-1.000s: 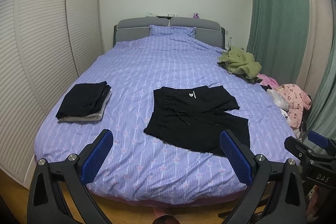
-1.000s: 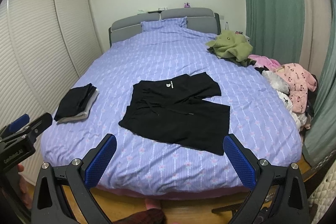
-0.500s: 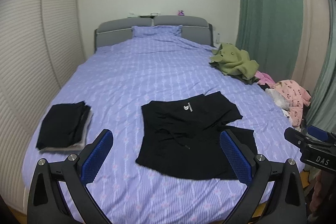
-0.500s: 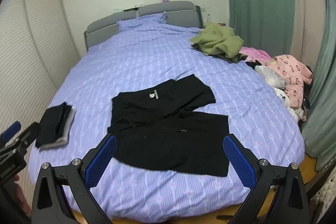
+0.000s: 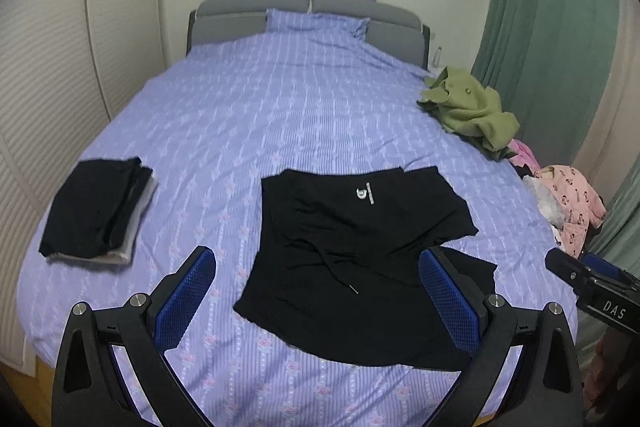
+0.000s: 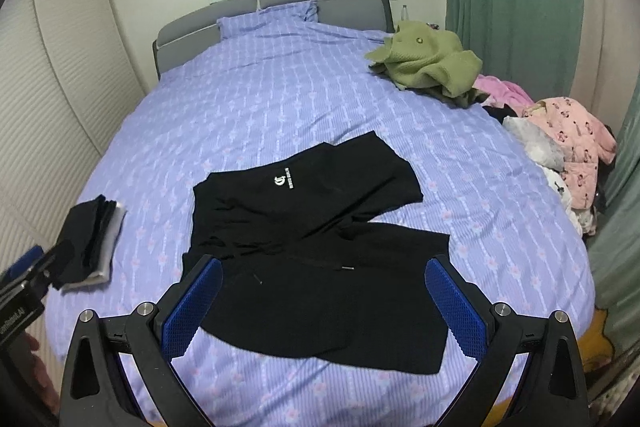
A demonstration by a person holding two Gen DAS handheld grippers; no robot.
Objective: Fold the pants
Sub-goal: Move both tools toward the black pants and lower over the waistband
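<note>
Black shorts-like pants [image 5: 360, 251] with a small white logo lie spread, a little rumpled, on the purple bedspread [image 5: 280, 115] near the foot of the bed; they also show in the right wrist view [image 6: 316, 251]. My left gripper [image 5: 316, 299] is open and empty, hovering above the pants' near edge. My right gripper [image 6: 324, 303] is open and empty, above the pants' near part. Each gripper shows at the edge of the other's view.
A folded black and grey stack [image 5: 96, 211] lies at the bed's left edge. A green garment [image 5: 468, 111] and pink clothes [image 5: 568, 203] pile along the right edge. Grey headboard [image 5: 320, 11] at the back, curtains on the right, wardrobe doors on the left.
Both grippers have moved forward and over the bed toward the pants, which now fill more of each view. Both stay open.
</note>
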